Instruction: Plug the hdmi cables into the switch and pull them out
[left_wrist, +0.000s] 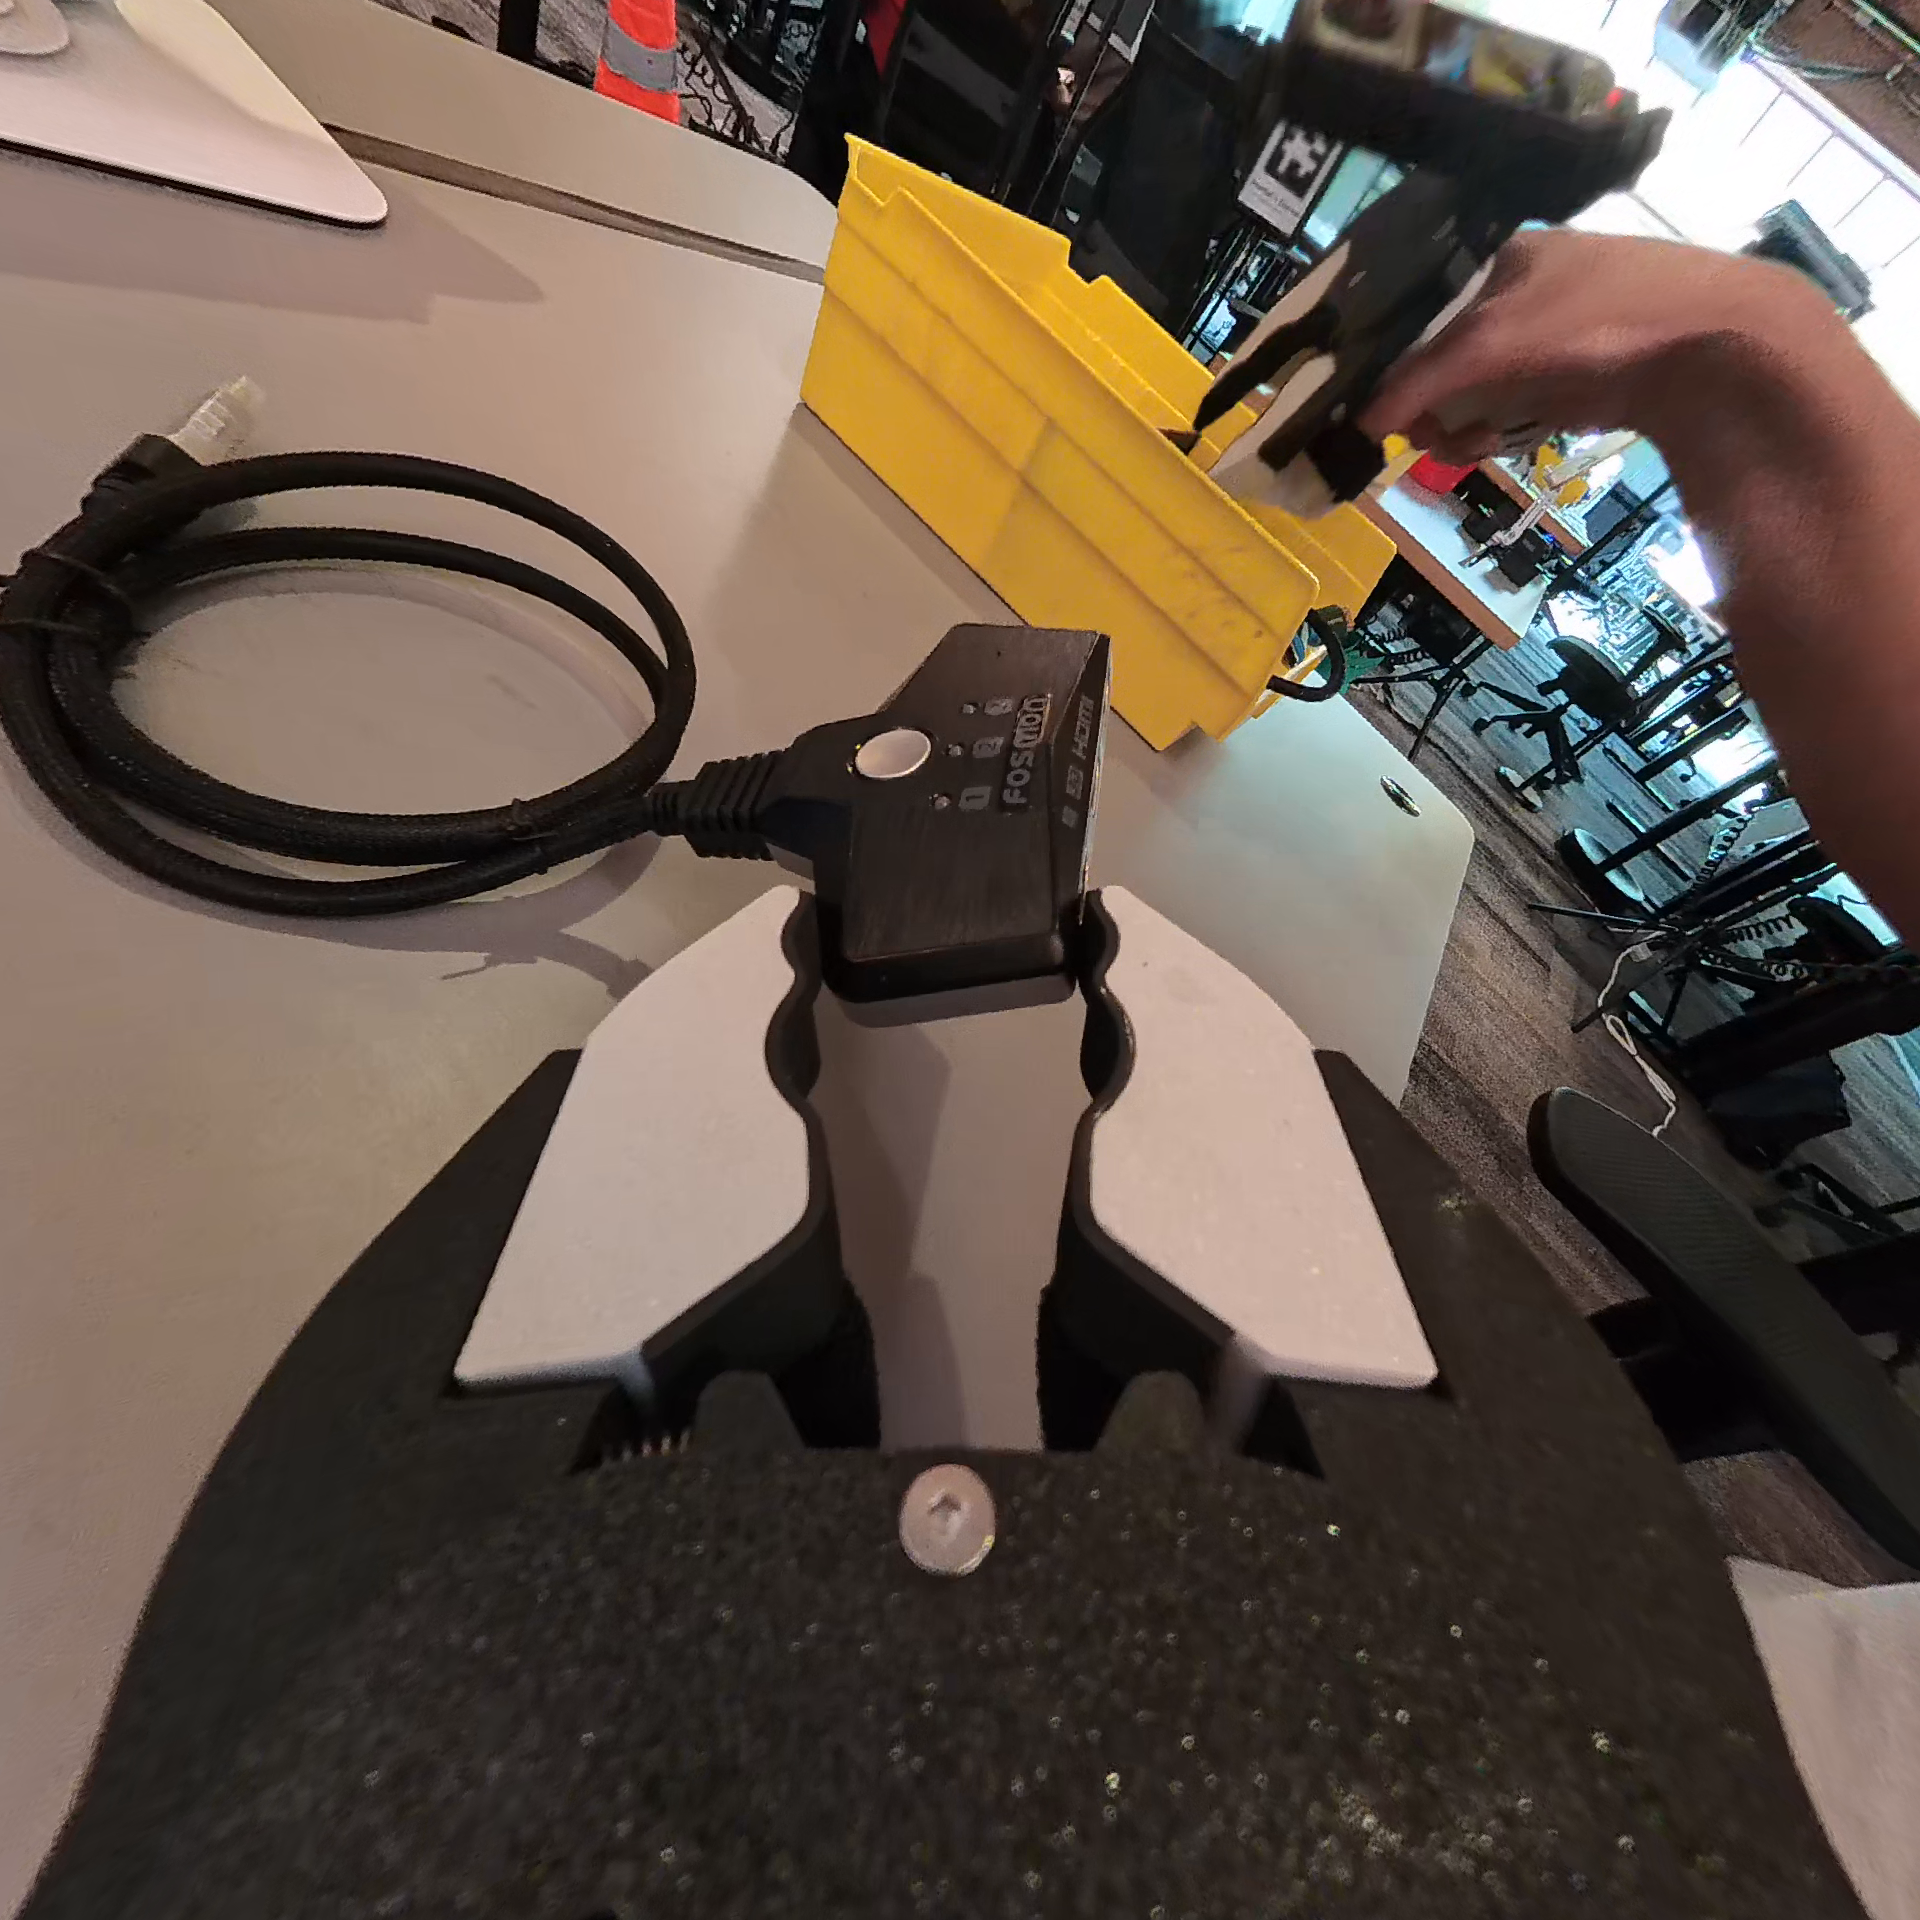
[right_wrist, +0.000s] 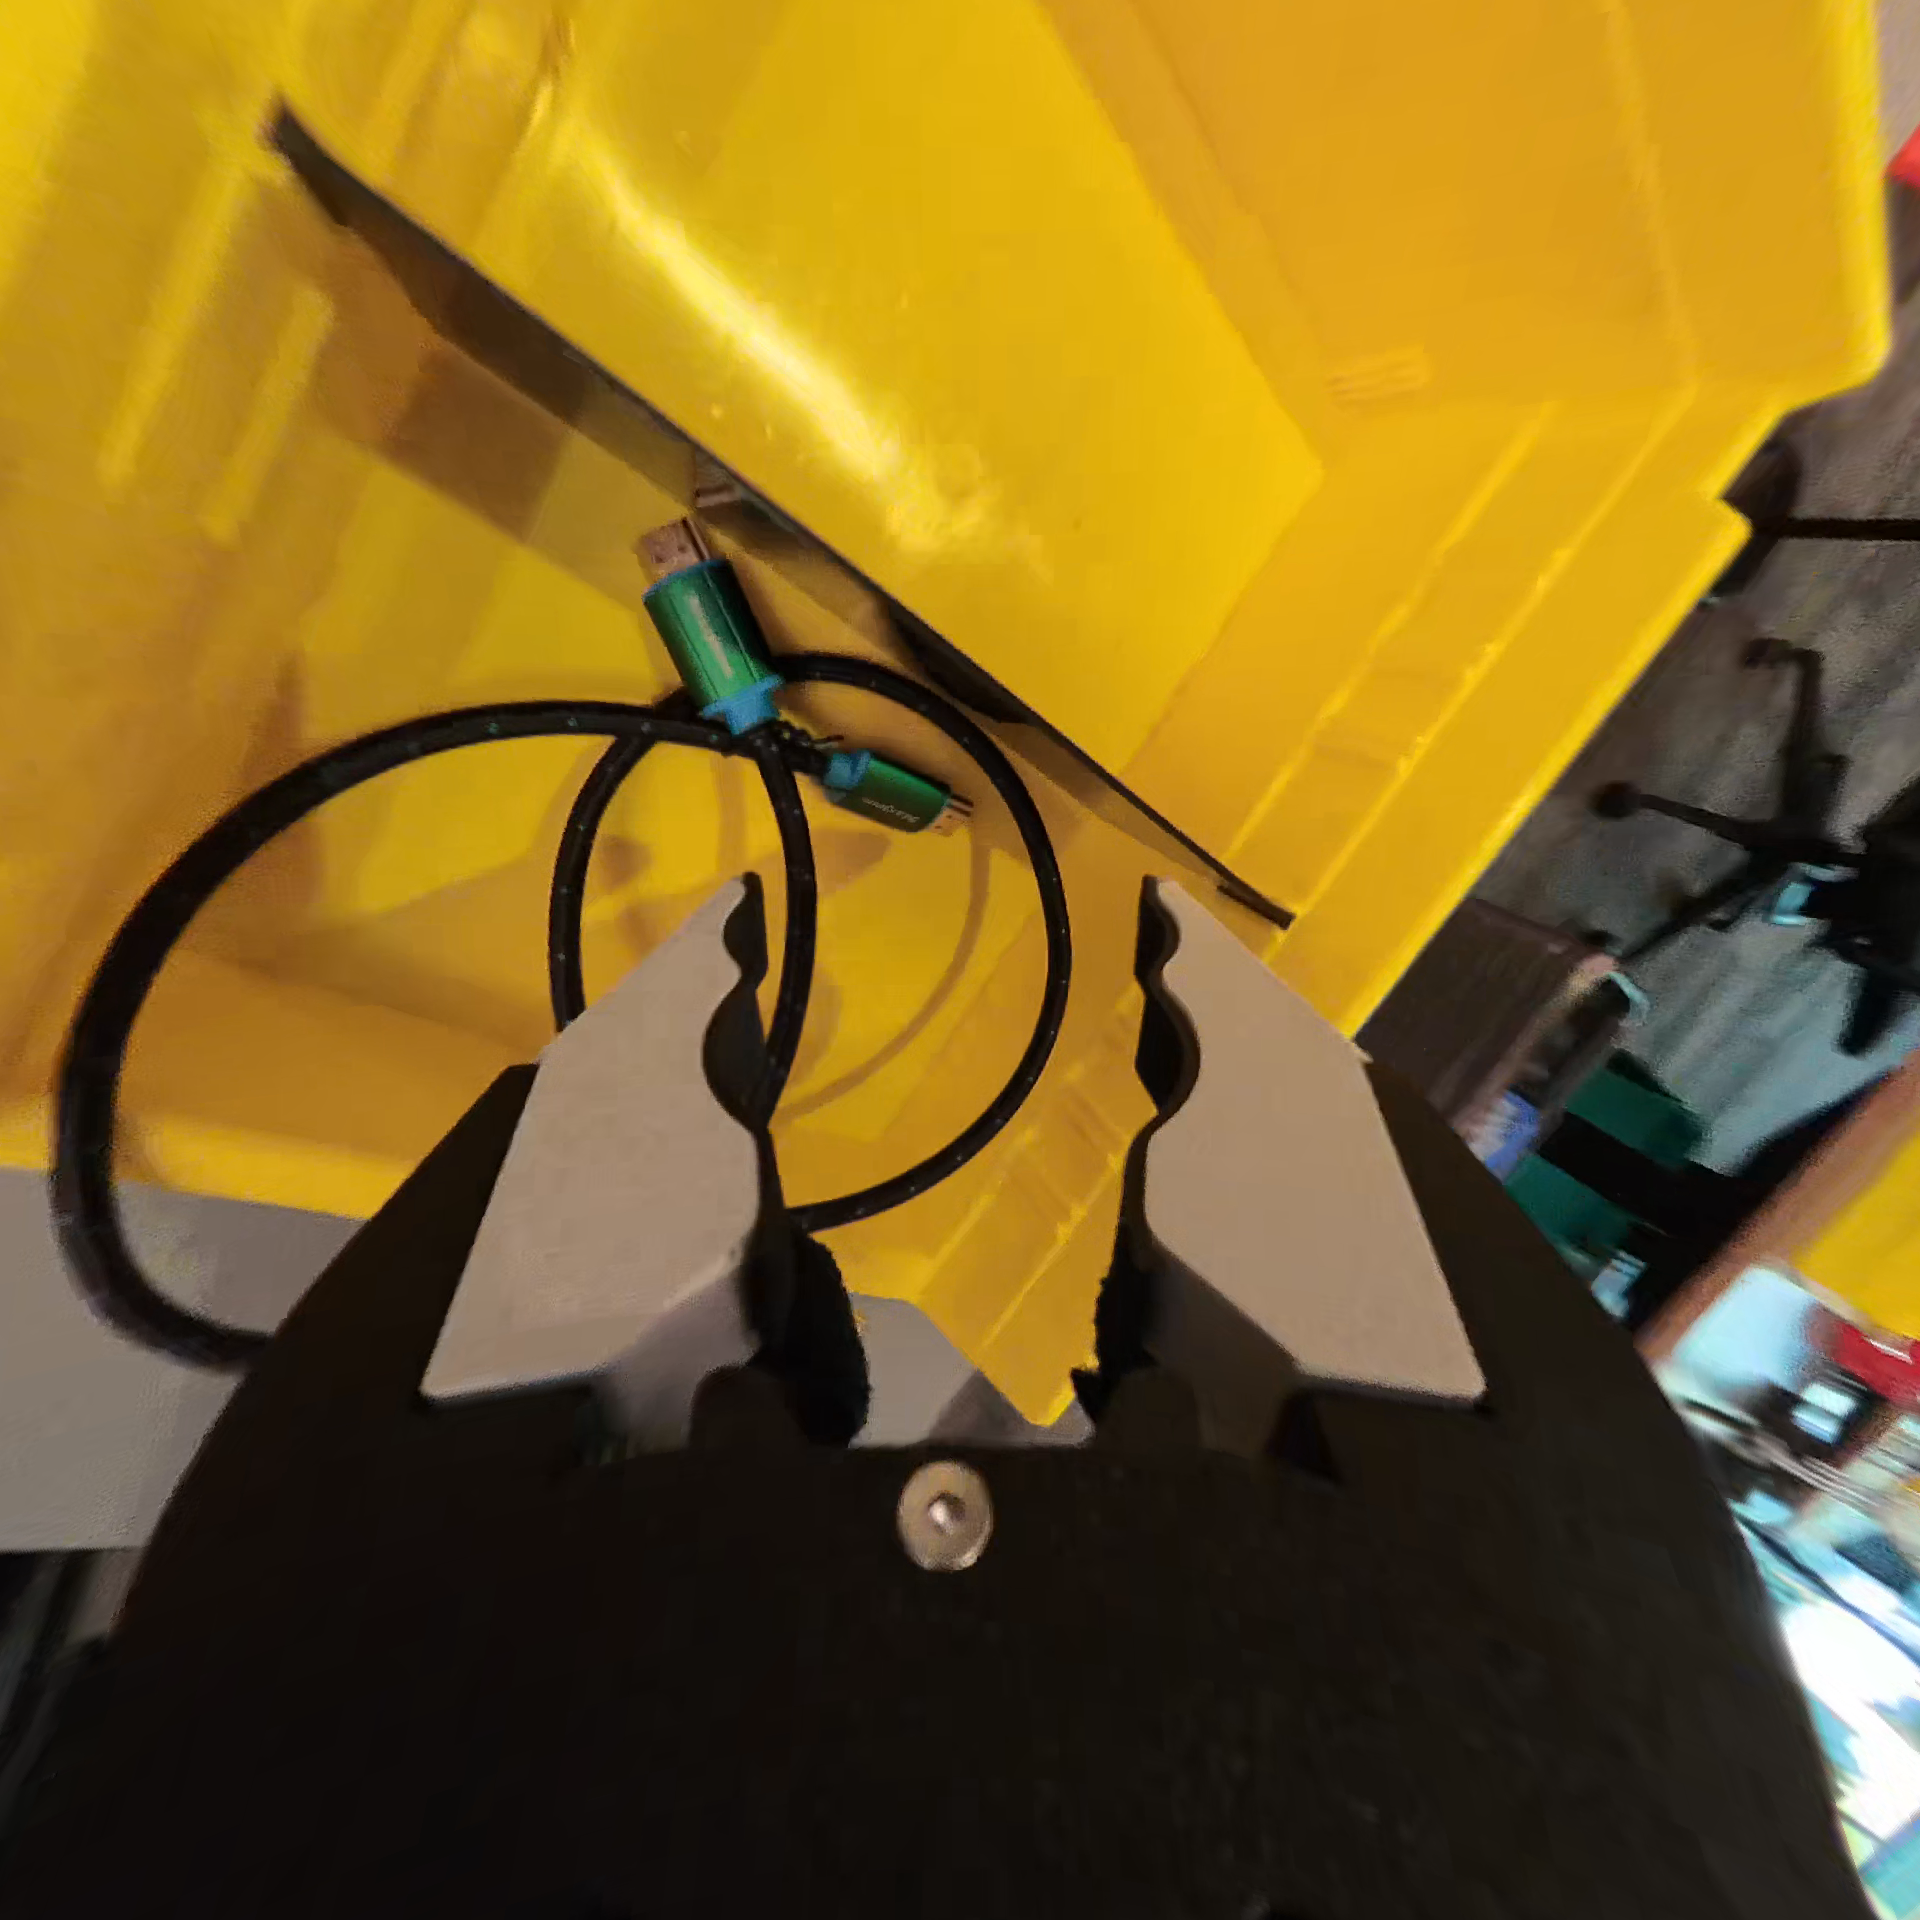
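The left gripper is clamped on one black brushed-metal HDMI switch, held clear above the smooth grey table, with one black braided cable plugged into its left side and coiled on the tabletop. The right gripper hangs with jaws wide and empty over one yellow ribbed plastic bin near the table's right edge. Inside lies one looped braided cable with two green metal plugs, just beyond the fingertips.
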